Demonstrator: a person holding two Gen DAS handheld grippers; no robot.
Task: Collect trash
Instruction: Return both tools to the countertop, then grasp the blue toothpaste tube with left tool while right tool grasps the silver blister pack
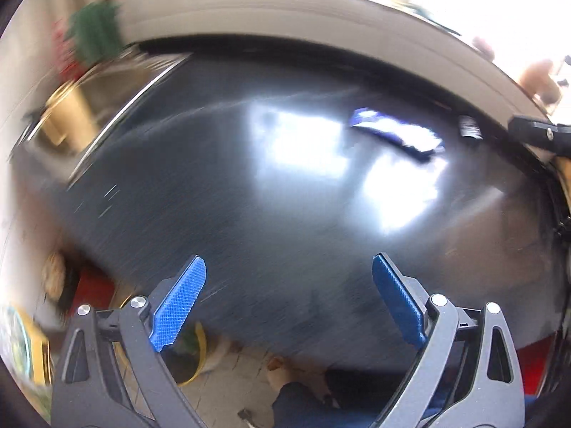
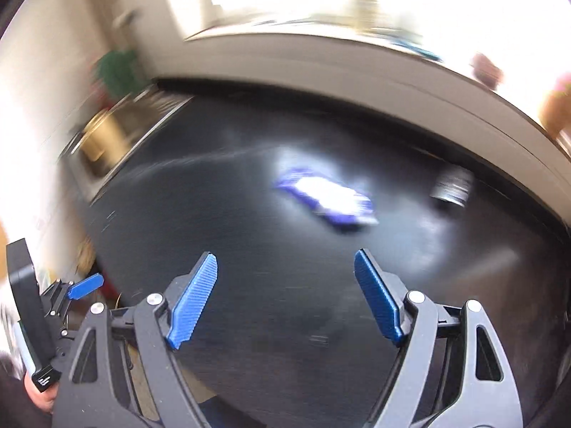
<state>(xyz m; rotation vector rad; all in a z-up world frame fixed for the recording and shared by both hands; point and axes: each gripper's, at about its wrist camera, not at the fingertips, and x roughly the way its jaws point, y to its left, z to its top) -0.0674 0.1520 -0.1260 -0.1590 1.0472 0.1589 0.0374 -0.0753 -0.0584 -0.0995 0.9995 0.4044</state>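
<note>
Both grippers, L point(image 1: 289, 299) & R point(image 2: 285, 296), gaped wide, empty. Blue wrapper point(image 2: 326, 201) lay ahead-right on worktop point(image 2: 249, 285), long axis diagonal; R seemed nearer.

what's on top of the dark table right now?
On the dark table: a blue-and-white wrapper and, toward the far right edge, a small silvery thing, too blurred to identify. Whatever lies beneath the wrapper is hidden.

Everything past the jaws is smeared by motion; the blue-white wrapper point(image 2: 326, 199) can't be read; the small silvery thing point(image 2: 451, 187) can't be identified; the left gripper point(image 2: 85, 285) is cut off at the edge.
</note>
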